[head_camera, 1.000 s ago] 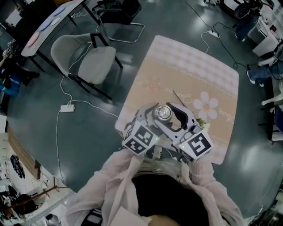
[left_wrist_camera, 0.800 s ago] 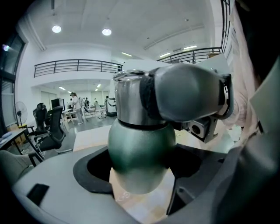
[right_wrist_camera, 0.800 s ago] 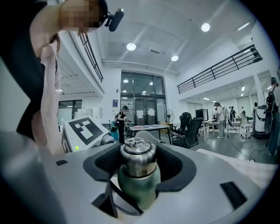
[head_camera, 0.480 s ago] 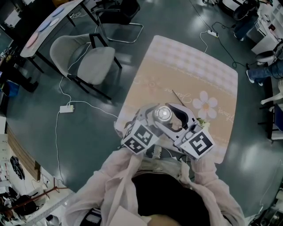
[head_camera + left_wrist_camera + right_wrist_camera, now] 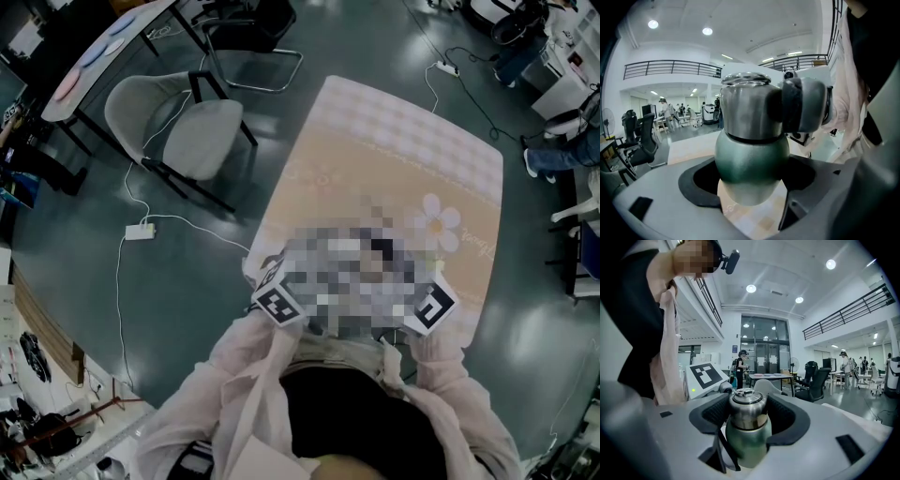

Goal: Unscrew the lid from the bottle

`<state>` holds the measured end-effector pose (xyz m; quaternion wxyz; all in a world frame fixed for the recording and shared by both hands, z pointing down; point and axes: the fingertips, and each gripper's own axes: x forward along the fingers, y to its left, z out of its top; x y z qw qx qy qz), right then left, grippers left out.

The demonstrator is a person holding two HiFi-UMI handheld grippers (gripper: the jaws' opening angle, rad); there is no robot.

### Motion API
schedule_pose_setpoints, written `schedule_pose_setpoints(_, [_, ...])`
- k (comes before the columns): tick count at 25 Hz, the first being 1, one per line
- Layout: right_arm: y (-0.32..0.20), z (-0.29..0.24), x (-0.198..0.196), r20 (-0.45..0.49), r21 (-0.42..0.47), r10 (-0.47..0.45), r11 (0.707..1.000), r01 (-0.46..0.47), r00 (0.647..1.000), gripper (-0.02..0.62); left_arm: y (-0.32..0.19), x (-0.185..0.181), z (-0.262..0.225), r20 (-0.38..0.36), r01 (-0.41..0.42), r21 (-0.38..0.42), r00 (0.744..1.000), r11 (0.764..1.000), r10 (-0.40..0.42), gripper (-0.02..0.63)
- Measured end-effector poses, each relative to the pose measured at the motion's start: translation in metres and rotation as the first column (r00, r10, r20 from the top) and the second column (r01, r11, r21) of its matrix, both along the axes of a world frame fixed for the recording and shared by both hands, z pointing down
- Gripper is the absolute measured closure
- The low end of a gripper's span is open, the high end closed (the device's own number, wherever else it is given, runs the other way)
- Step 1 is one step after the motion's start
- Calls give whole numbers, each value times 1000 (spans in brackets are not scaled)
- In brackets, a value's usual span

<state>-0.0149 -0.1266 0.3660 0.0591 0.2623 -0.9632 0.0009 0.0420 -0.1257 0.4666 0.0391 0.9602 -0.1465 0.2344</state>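
A green bottle with a steel lid is held up above the beige flowered tablecloth. My left gripper is shut on the round green body, its black pads against both sides. In the right gripper view the lid stands between the pads of my right gripper, which is shut on it. One right pad presses the lid's side. In the head view only the two marker cubes show; the bottle is hidden there.
A grey chair stands left of the table, with a power strip and cables on the floor. A long desk is at the upper left. A person's leg shows at the right edge.
The right gripper's marker cube has drifted slightly right and turned a little. The bottle stays between both grippers, and the left gripper has hardly moved.
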Motion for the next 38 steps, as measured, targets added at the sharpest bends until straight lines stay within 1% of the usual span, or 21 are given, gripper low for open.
schedule_pose_setpoints(4, [4, -3, -2, 20, 3, -54, 999, 54, 998, 322, 6, 0, -1, 2, -74, -10, 997, 997, 74, 227])
schedule_pose_setpoints(7, [8, -5, -3, 21, -5, -96, 995, 97, 995, 322, 11, 0, -2, 8, -144, -9, 989, 989, 144, 227])
schedule_pose_setpoints(12, [19, -4, -5, 10, -27, -197, 980, 197, 980, 322, 25, -3, -3, 29, -278, -7, 960, 961, 278, 227])
schedule_pose_setpoints(15, [24, -1, -7, -6, -31, -245, 969, 244, 970, 322, 29, -4, 0, 39, -302, -7, 953, 953, 302, 227])
schedule_pose_setpoints(19, [30, -1, -5, 20, -43, -295, 954, 296, 955, 322, 36, -1, 1, 24, -325, -9, 945, 946, 325, 227])
schedule_pose_setpoints(22, [31, 2, -3, 14, -50, -330, 942, 331, 944, 322, 37, 0, 3, 26, -326, -10, 945, 945, 326, 227])
schedule_pose_setpoints(24, [29, 2, -2, 23, -43, -329, 943, 330, 944, 321, 34, 1, 4, 22, -311, -11, 950, 950, 311, 227])
schedule_pose_setpoints(25, [26, 2, -1, 31, -35, -313, 949, 314, 949, 321, 31, 0, 3, 16, -295, -9, 955, 956, 295, 227])
schedule_pose_setpoints(27, [19, 0, 0, 39, -12, -257, 966, 257, 966, 319, 22, -1, 3, 8, -245, 0, 970, 970, 245, 227])
schedule_pose_setpoints(29, [11, -2, 1, 43, 14, -191, 982, 190, 981, 319, 11, -3, 4, 17, -186, 16, 983, 982, 185, 227])
schedule_pose_setpoints(32, [2, -11, 5, 78, 30, -87, 996, 85, 993, 298, -3, -6, 8, 27, -92, 31, 995, 995, 91, 227])
schedule_pose_setpoints(35, [-5, -16, 12, 85, 48, 28, 998, -32, 996, 279, -14, -7, 6, -11, 20, 8, 1000, 1000, -20, 227])
schedule_pose_setpoints(38, [-8, -15, 18, 74, 59, 145, 987, -150, 987, 279, -23, -9, 2, -42, 128, -19, 991, 992, -128, 227])
